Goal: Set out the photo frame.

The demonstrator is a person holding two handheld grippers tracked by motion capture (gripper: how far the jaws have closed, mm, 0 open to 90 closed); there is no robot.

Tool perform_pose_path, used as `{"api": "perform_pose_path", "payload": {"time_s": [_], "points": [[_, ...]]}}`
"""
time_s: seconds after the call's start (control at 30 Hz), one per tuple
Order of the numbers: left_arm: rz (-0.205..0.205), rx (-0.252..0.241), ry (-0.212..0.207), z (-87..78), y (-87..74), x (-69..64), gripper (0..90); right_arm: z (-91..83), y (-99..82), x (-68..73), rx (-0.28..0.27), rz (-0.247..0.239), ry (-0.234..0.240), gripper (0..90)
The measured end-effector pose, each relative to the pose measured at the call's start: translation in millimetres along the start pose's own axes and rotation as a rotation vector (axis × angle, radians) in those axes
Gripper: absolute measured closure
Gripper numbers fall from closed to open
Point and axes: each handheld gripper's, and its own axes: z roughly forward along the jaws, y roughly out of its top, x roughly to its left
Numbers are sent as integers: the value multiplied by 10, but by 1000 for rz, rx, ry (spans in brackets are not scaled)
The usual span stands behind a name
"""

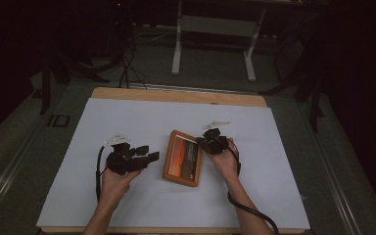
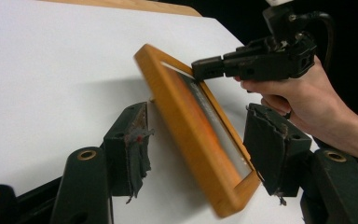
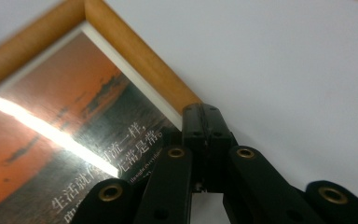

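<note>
A picture frame [image 1: 182, 159] with an orange wooden rim and a sunset print lies on the white sheet [image 1: 127, 117]. My right gripper [image 1: 199, 142] is shut, its joined tips resting on the frame's right rail near the far corner. In the right gripper view the jaws [image 3: 207, 112] press together against the rim [image 3: 135, 60], with nothing seen between them. My left gripper [image 1: 147, 152] is open just left of the frame. In the left gripper view its jaws [image 2: 200, 140] stand wide on either side of the frame's near corner [image 2: 186, 135], apart from it; the right gripper [image 2: 196, 69] touches the far rail.
The white sheet covers a wooden table whose far edge [image 1: 176, 95] shows bare. Behind it stand the white legs of another desk [image 1: 176, 49] and dark cables on the floor. A cable [image 1: 252, 213] trails from the right gripper along the forearm.
</note>
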Motion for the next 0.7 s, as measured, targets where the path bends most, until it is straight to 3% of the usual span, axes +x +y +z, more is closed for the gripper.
{"api": "perform_pose_path", "payload": {"time_s": [0.1, 0.2, 0.33, 0.57, 0.7], "points": [[-1, 14, -5, 39, -10, -41, 402, 43, -44, -53, 32, 12, 1, 900], [10, 33, -6, 84, -28, -88, 397, 41, -56, -74, 20, 27, 16, 900], [0, 58, -28, 152, -65, -156, 373, 49, -51, -61, 32, 12, 1, 900], [7, 127, -24, 362, -183, -301, 259, 47, -56, -65, 32, 19, 6, 900], [20, 171, -41, 476, -249, -344, 296, 46, -57, -69, 32, 24, 12, 900]]}}
